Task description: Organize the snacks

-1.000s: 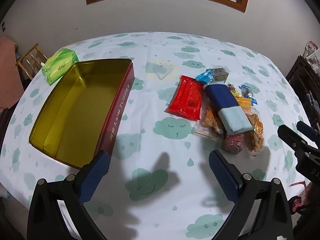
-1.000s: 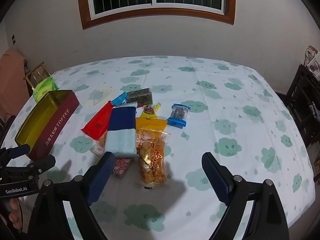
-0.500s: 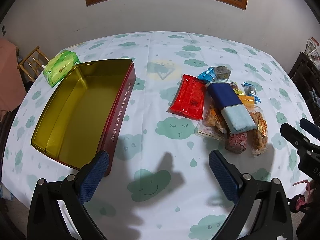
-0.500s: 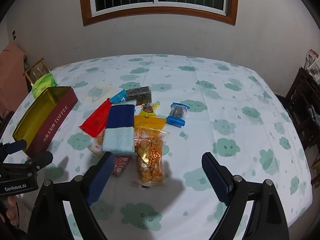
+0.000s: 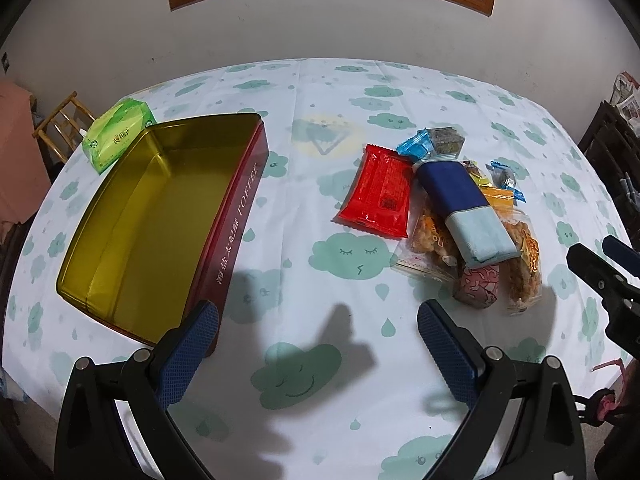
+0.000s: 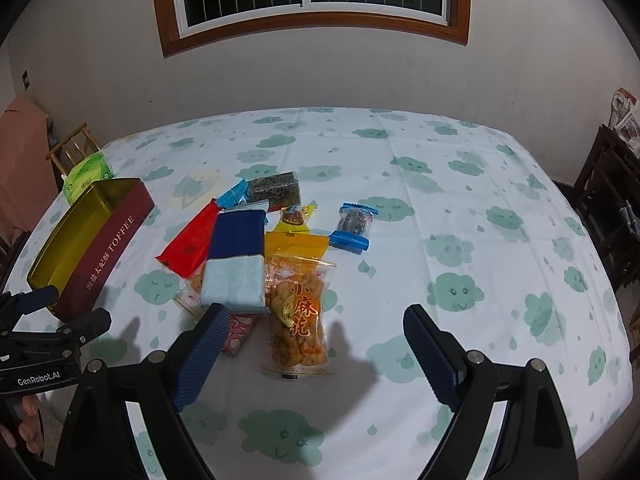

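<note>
Right wrist view: your right gripper (image 6: 316, 350) hangs spread wide with nothing in it, low over the near end of the snack pile. Your left gripper (image 5: 318, 336) is equally agape and empty, hovering by the near corner of the toffee tin (image 5: 160, 216).

Risks as judged from here: the snacks overlap, so closing on the fried-twist bag (image 6: 298, 312) may drag the two-tone blue pack (image 6: 236, 262) lying half across the pile, or the pink-wrapped piece (image 6: 240, 330) tucked under it. The film wrappers look slick and soft; a pinch on the edge could slip or crush the contents.

Snacks sit mid-table on the cloud-print cloth (image 6: 460, 216), well apart from the tin: red packet (image 6: 188, 244), yellow packet (image 6: 296, 242), a small blue-ended candy (image 6: 352, 228) lying loose to the right. The tin lies open with nothing inside, gold interior showing.
</note>
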{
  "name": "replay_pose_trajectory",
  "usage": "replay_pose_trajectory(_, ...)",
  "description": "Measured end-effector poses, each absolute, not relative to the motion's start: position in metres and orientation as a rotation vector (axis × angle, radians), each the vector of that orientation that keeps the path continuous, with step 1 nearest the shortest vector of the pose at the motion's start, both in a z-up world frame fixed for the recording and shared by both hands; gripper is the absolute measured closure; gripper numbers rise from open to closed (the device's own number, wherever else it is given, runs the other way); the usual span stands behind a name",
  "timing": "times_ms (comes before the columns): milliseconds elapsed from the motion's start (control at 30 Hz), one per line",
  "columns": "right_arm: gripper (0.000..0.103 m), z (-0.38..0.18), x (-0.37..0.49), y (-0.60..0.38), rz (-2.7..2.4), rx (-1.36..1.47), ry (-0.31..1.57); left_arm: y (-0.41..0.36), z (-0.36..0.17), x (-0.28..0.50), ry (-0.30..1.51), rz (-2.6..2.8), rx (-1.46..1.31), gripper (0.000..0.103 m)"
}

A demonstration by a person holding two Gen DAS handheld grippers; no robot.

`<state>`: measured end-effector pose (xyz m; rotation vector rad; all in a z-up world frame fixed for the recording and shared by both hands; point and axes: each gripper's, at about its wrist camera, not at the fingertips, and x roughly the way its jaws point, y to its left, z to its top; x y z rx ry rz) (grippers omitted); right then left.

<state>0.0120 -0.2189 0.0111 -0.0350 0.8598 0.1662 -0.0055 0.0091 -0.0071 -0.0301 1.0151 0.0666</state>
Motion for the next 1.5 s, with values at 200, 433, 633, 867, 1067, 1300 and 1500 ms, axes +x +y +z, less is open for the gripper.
replay_pose_trajectory(200, 0.012, 0.008, 0.016, -0.219, 0.165, -0.032, 0.868, 0.008, -0.01, -0.003, 1.019, 0.063, -0.035, 0.005)
replay_pose_trajectory(433, 0.012, 0.004, 0.018, -0.22, 0.154, -0.025, 0.865, 0.007, -0.014, 0.002, 1.022, 0.059, -0.028, 0.005)
replay_pose_trajectory(633, 0.012, 0.0, 0.021, -0.221, 0.157, -0.018, 0.872, 0.006, -0.016, 0.008, 1.03, 0.059, -0.025, 0.005)
replay_pose_trajectory(867, 0.013, -0.002, 0.028, -0.225, 0.136, -0.024, 0.879, 0.007, -0.019, 0.019, 1.047, 0.05, -0.027, 0.009)
replay_pose_trajectory(1067, 0.013, 0.0, 0.036, -0.229, 0.123, -0.016, 0.877, 0.007, -0.02, 0.03, 1.048, 0.037, -0.023, 0.009)
replay_pose_trajectory(1300, 0.013, -0.003, 0.045, -0.233, 0.113, -0.024, 0.884, 0.005, -0.021, 0.043, 1.049, 0.023, -0.02, 0.009)
replay_pose_trajectory(1500, 0.013, -0.005, 0.055, -0.236, 0.099, -0.019, 0.887, 0.004, -0.026, 0.049, 1.06, 0.019, -0.014, 0.012)
